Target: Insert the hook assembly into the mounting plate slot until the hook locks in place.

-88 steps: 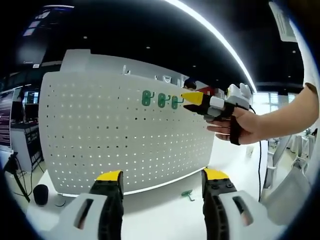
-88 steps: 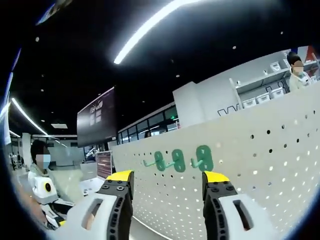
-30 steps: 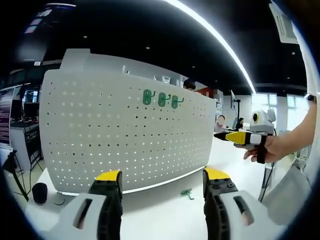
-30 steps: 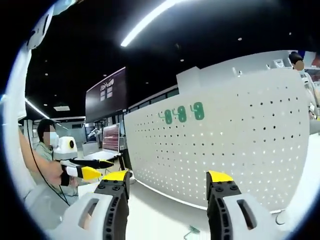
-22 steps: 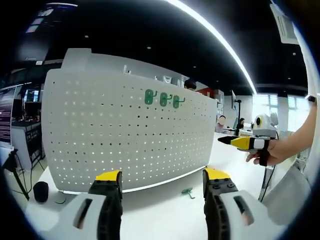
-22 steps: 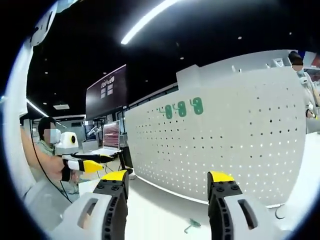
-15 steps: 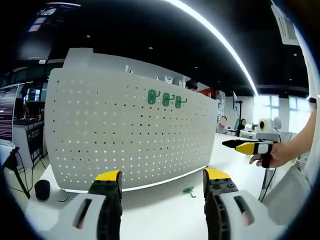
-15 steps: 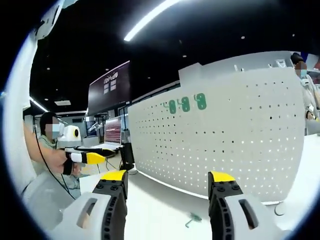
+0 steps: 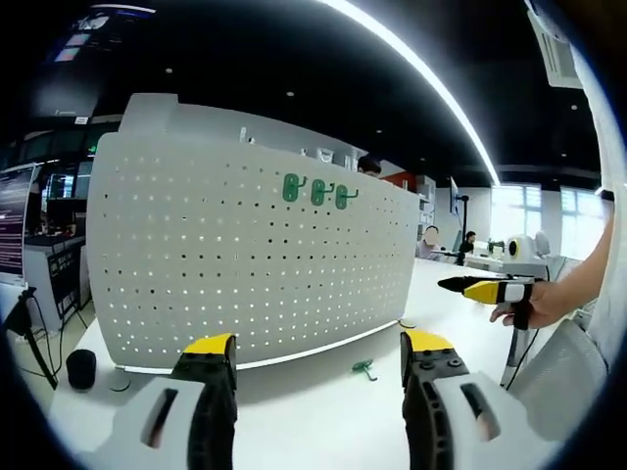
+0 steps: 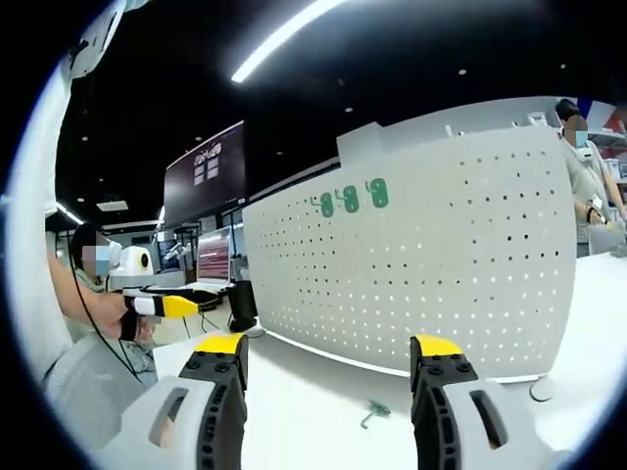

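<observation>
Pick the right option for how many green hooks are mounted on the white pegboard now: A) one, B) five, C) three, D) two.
C: three green hooks sit side by side near the top of the pegboard, while a fourth green hook lies loose on the white table in front of it.

Three hooks (image 9: 317,192) sit on the pegboard (image 9: 245,264); one hook (image 9: 364,369) lies before it.

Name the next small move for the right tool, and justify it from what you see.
Probably lower the open, empty right tool toward the loose green hook lying on the white table: three hooks already hang on the pegboard.
</observation>
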The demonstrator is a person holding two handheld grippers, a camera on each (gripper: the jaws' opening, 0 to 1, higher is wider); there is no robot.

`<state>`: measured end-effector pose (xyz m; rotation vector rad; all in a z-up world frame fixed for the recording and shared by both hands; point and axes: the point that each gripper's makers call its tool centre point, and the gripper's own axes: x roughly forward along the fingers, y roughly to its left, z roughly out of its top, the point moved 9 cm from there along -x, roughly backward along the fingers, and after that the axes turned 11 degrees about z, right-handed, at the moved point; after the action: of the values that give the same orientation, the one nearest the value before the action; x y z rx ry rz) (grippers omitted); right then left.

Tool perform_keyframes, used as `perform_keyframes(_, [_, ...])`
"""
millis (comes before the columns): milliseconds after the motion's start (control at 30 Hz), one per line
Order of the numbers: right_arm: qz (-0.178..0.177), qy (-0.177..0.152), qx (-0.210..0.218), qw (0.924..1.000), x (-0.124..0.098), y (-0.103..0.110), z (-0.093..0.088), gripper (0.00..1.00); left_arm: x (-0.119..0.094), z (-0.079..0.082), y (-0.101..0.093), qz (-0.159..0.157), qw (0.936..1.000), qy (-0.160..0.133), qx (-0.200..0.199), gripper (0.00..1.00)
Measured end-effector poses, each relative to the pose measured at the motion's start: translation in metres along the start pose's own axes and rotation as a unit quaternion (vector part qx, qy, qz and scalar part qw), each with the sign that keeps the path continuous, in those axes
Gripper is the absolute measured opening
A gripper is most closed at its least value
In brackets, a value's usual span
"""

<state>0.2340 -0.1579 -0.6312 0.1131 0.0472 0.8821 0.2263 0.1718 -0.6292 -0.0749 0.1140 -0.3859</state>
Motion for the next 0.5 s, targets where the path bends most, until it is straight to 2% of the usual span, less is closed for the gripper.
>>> perform_keyframes(500, [-0.012,0.003,0.006,0.9999,-0.0092,0.0043,-0.0044,0.65,-0.0040,-0.0043,0.0029,0.005,1.0000,0.006,0.000,0.69])
